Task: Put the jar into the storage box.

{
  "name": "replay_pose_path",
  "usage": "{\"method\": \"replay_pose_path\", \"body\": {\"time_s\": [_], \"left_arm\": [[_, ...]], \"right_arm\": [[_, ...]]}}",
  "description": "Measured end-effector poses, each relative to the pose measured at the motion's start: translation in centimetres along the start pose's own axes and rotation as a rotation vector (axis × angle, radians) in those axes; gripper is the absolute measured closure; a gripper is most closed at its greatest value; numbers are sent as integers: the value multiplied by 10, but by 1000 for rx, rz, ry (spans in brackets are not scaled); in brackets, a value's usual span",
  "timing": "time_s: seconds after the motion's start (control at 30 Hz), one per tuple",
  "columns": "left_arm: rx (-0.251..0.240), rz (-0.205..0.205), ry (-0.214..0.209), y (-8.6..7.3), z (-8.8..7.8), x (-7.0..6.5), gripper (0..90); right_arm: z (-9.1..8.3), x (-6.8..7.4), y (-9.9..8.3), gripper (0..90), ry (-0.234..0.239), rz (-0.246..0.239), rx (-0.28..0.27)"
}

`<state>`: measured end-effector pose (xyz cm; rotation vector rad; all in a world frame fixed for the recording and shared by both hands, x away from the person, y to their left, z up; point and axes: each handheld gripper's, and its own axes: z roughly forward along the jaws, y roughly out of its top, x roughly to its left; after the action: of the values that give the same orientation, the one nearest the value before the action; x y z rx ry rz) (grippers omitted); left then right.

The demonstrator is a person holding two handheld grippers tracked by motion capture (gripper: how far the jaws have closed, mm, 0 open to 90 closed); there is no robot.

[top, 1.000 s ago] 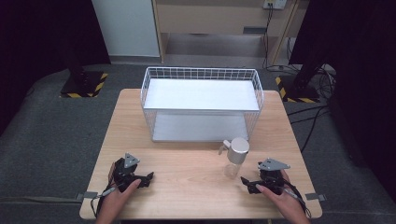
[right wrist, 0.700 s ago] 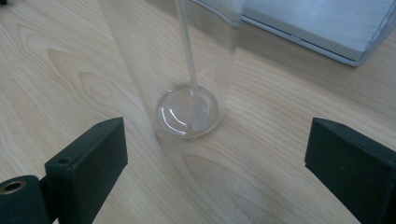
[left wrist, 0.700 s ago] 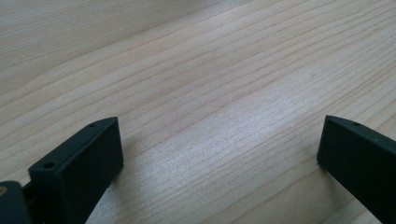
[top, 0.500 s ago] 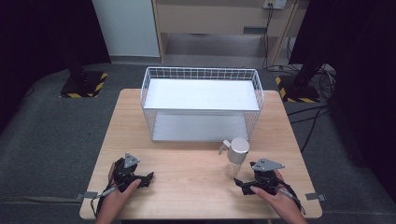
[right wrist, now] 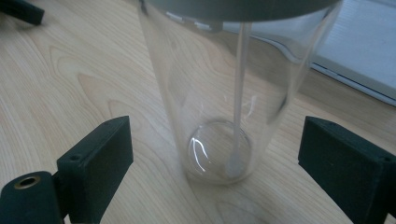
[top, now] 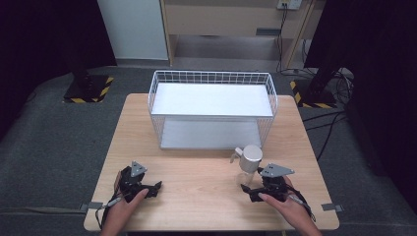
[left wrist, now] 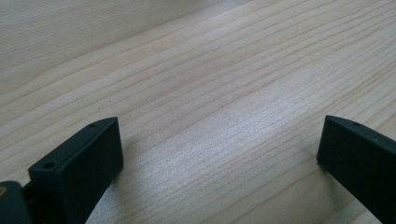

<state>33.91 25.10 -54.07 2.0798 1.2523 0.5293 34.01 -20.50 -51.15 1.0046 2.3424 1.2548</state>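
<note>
High view. Wooden counter with a white wire basket at its far side. A clear cup with a grey lid stands upright on the counter just in front of the basket's right front corner. The right hand-held gripper lies low at the near right, held in the person's right hand, its jaws pointing at the foot of the cup. The left hand-held gripper rests at the near left, well apart from the cup, in the left hand.

Left gripper view. The left hand-held gripper has its jaws spread wide over bare counter; nothing lies between them.

Right gripper view. The cup stands between the jaws of the right hand-held gripper, a thin white straw running down inside to its base. The jaws have just been closing around it, yet a clear gap shows on each side, so the pads do not press on it: open, not gripping. Counter beneath; the basket's white shelf lies behind at the upper right.
</note>
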Motion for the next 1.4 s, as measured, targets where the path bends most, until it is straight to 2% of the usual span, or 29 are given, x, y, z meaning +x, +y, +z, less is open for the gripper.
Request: {"method": "replay_pose_path", "body": {"time_s": [0.23,0.73,1.4], "left_arm": [[0,1,0,0,0,0,0],[0,0,0,0,0,0,0],[0,0,0,0,0,0,0]], "right_arm": [[8,2,2,114,-13,-20,-5],[16,5,11,146,-23,-27,-48],[16,5,9,143,-27,-7,-68]]}}
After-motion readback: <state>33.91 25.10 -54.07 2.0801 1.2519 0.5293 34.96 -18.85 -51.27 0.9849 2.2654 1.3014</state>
